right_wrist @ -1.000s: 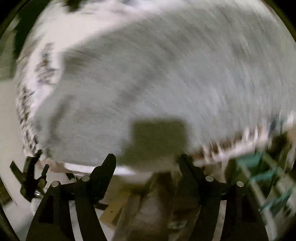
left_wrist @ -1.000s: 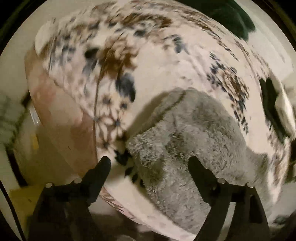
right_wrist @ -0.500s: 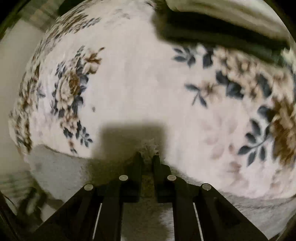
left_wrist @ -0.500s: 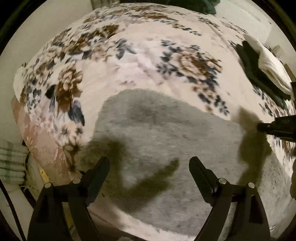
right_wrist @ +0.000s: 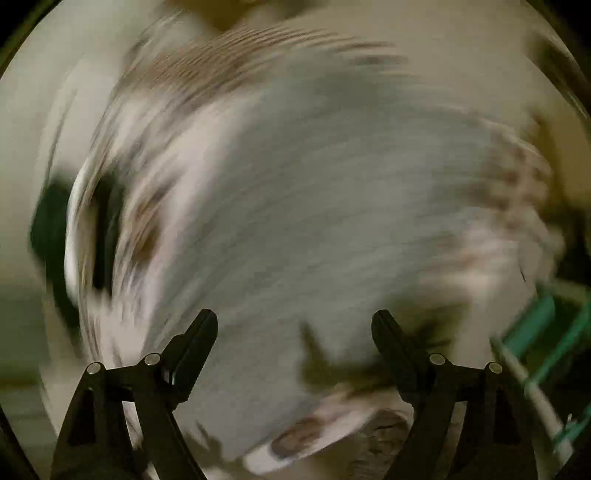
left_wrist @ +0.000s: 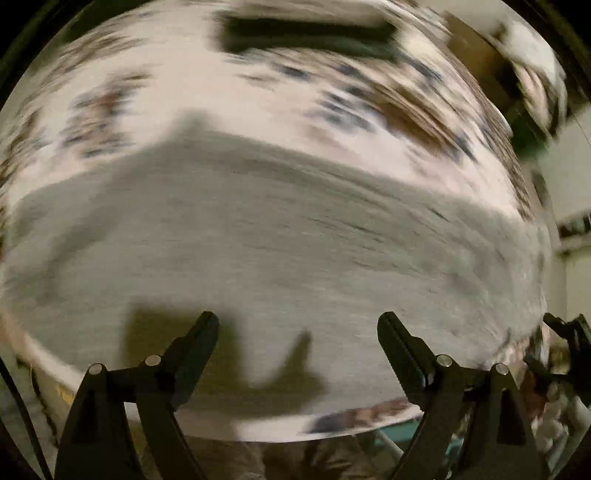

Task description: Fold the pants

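The grey fuzzy pants [left_wrist: 280, 236] lie spread flat on a floral bedspread [left_wrist: 229, 96], blurred by motion. My left gripper [left_wrist: 297, 332] is open and empty, held above the near edge of the pants. In the right wrist view the pants [right_wrist: 314, 206] show as a blurred grey patch. My right gripper [right_wrist: 293, 330] is open and empty above them. Part of the other gripper [left_wrist: 569, 332] shows at the right edge of the left wrist view.
A dark folded garment [left_wrist: 306, 33] lies at the far side of the bed. It also shows in the right wrist view [right_wrist: 55, 229] at the left. A green frame [right_wrist: 543, 332] stands off the bed's edge at the right. The bed's near edge [left_wrist: 332, 432] runs below my left fingers.
My right gripper was shut on the pants' edge half a second ago and is now open and pulled back. Both cameras are swinging fast, with the left view turned across the pants.
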Demonstrator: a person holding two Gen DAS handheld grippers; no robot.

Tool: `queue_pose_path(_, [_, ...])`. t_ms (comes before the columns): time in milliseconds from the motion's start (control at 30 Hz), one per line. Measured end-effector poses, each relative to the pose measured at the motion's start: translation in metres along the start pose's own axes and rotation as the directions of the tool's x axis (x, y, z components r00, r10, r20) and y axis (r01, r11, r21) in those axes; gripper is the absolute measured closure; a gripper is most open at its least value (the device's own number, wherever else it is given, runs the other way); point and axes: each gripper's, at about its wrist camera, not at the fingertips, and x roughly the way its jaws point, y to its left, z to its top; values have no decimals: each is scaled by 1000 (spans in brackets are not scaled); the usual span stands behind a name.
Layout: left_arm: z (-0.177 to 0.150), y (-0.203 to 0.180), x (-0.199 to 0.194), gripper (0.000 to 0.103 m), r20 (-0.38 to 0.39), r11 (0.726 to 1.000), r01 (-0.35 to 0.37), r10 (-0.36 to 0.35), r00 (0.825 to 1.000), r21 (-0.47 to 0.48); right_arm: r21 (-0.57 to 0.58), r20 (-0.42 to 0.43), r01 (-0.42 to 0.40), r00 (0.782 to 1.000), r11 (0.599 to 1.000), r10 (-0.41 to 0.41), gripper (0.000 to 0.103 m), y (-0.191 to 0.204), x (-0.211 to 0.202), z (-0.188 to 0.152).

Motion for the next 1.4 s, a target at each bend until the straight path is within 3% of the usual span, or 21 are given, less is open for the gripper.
queue_pose_path(100, [8, -58, 33, 16, -43, 997, 41, -39, 998, 62, 100, 28, -98, 995, 990, 96, 15, -58, 10, 44])
queue_pose_path(200, [16, -104, 64, 16, -67, 991, 68, -60, 996, 116, 133, -3, -226, 973, 965, 229, 14, -76, 36, 69])
queue_pose_path(267, [17, -123, 83, 16, -78, 987, 69, -58, 995, 144, 108, -1, -267, 963, 958, 269, 1, -70, 43, 76])
queue_pose_path(400, [22, -137, 121, 13, -112, 988, 17, 1, 994, 154, 39, -1, -361, 933, 932, 361, 3, -49, 40, 81])
queue_pose_path(467, [25, -136, 127, 5, -105, 989, 30, -15, 994, 145, 35, -10, -390, 921, 920, 391, 4, -50, 45, 82])
queue_pose_path(500, [26, -136, 129, 1, -105, 989, 37, -22, 994, 140, 37, -19, -380, 925, 924, 381, 4, -48, 50, 85])
queue_pose_path(600, [33, -135, 135, 0, -114, 992, 38, -24, 993, 123, 45, -13, -421, 907, 906, 422, 5, -38, 62, 95])
queue_pose_path(633, [36, -134, 138, 0, -119, 993, 32, -18, 993, 116, 40, -13, -438, 899, 898, 438, 21, -34, 62, 98])
queue_pose_path(667, [40, -135, 140, 0, -124, 994, 26, -12, 992, 111, 25, -11, -442, 897, 897, 443, 48, -30, 60, 103])
queue_pose_path(700, [43, -136, 142, 0, -128, 994, 19, -6, 992, 105, -1, -2, -428, 904, 904, 428, 53, -24, 57, 106])
queue_pose_path(800, [48, -141, 145, 0, -134, 995, -8, 21, 991, 95, -41, -51, -358, 933, 933, 356, 53, -20, 70, 111])
queue_pose_path(867, [53, -148, 149, 0, -134, 996, -18, 30, 990, 92, -31, -98, -345, 935, 938, 341, 53, -18, 86, 112])
queue_pose_path(1133, [58, -155, 153, 0, -136, 996, -19, 30, 990, 86, -69, -106, -312, 947, 948, 304, 53, 4, 93, 113])
queue_pose_path(1200, [51, -151, 151, 0, -131, 996, -17, 28, 991, 85, -81, -91, -279, 958, 957, 271, 60, 5, 93, 109])
queue_pose_path(1267, [43, -143, 146, 0, -126, 996, -16, 27, 992, 86, -78, -74, -247, 968, 966, 241, 78, 2, 90, 106])
queue_pose_path(1400, [27, -136, 141, 0, -122, 996, -12, 22, 992, 88, -78, -27, -223, 975, 972, 222, 86, 5, 77, 102])
